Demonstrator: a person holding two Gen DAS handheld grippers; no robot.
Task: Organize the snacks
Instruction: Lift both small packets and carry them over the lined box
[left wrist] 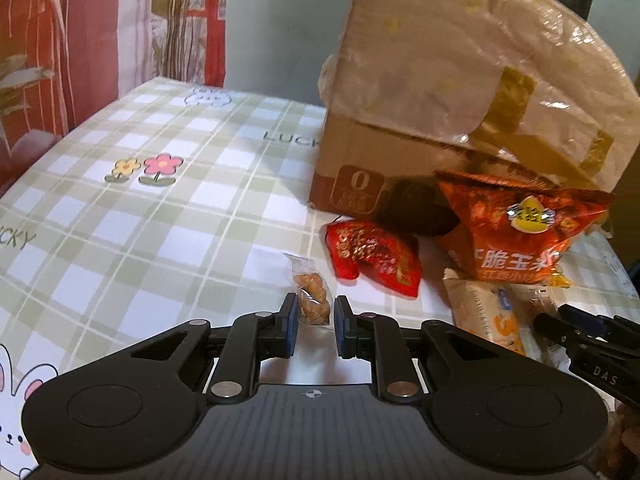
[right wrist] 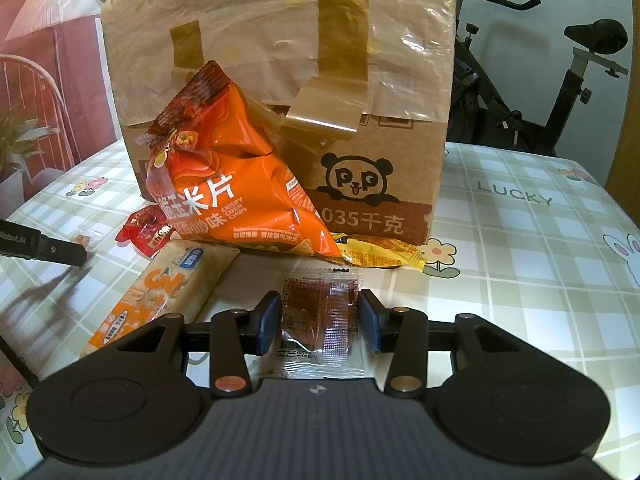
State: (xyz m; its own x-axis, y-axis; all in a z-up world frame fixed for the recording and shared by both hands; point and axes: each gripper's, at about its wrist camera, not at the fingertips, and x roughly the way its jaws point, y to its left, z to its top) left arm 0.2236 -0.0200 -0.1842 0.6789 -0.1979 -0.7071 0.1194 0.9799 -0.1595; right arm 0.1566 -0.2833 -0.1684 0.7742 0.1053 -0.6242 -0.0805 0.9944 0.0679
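Note:
My left gripper [left wrist: 315, 301] is shut on a small clear packet of brown nuggets [left wrist: 309, 285] that lies on the checked tablecloth [left wrist: 160, 220]. My right gripper [right wrist: 318, 297] is shut on a clear packet with a dark red-brown snack [right wrist: 316, 332] on the cloth. An orange corn chips bag [right wrist: 232, 184] [left wrist: 520, 232] leans on a taped cardboard box [right wrist: 380, 148] [left wrist: 440, 80]. A red packet [left wrist: 376, 256] [right wrist: 146, 228], a cream and orange bar packet [right wrist: 168, 292] [left wrist: 488, 320] and a yellow packet [right wrist: 380, 254] lie around it.
The box stands at the back of the table and blocks the view behind it. An exercise bike [right wrist: 540, 60] stands behind the table at the right. Curtains hang at the left. The right gripper's fingers [left wrist: 576, 326] show at the edge of the left wrist view.

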